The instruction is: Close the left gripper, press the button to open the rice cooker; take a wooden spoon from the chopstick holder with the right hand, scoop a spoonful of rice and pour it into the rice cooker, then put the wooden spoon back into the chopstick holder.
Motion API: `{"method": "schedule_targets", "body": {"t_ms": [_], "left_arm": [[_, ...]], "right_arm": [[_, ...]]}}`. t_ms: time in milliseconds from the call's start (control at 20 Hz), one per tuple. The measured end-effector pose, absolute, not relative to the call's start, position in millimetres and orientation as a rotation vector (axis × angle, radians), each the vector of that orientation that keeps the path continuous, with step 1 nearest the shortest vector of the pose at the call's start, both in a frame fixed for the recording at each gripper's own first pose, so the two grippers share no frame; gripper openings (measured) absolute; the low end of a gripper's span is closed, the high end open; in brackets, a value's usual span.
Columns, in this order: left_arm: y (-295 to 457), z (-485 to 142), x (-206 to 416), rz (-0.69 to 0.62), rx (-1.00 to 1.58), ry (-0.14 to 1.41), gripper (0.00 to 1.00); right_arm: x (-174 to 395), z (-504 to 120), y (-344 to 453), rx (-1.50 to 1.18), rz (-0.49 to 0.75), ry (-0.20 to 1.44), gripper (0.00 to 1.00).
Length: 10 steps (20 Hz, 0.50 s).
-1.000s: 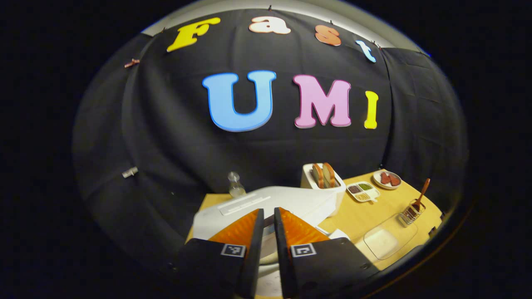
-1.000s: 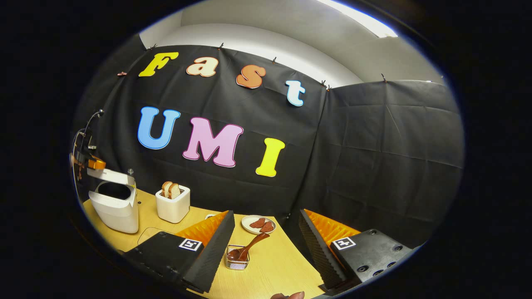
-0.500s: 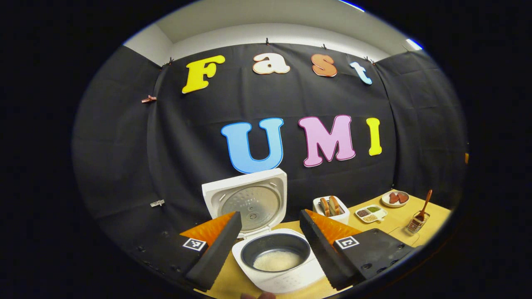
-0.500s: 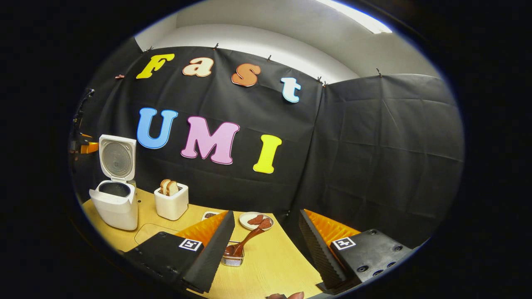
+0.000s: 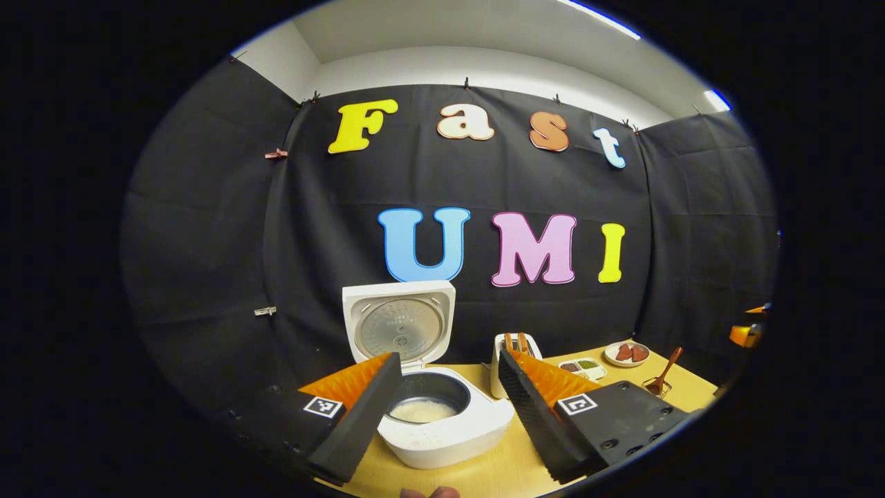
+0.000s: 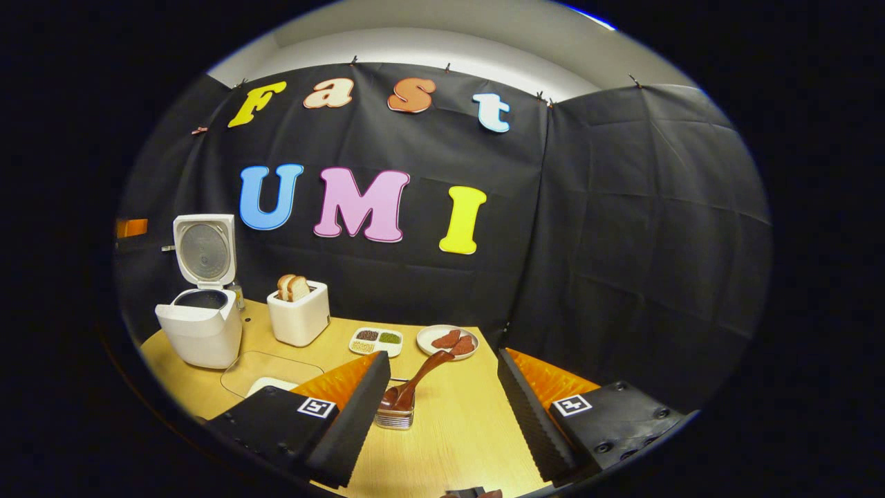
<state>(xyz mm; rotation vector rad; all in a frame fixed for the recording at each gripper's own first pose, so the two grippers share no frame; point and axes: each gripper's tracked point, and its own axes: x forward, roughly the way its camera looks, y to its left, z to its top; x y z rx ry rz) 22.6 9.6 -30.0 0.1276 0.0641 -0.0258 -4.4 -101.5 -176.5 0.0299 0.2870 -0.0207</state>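
Place: a staged kitchen corner inside a recording booth is showing, not a lived-in home.
Walls: black cloth [image 6: 622, 228] is hanging clipped along its top edge, with a plain white wall [image 5: 484, 62] rising above it.
Table: a wooden table [image 6: 449, 429] is carrying kitchen props, namely an open rice cooker [image 5: 429, 408], a toaster [image 6: 299, 315] holding bread, and small dishes.

One rice cooker [image 6: 200, 325] (two toast slices [image 6: 293, 286])
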Motion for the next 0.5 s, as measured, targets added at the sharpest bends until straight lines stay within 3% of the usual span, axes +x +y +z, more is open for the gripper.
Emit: {"method": "schedule_targets", "body": {"t_ms": [500], "left_arm": [[10,-49,-21,0.083,0.130,0.135,0.97]], "right_arm": [[83,-298,-77,0.169,0.109,0.479,0.98]]}}
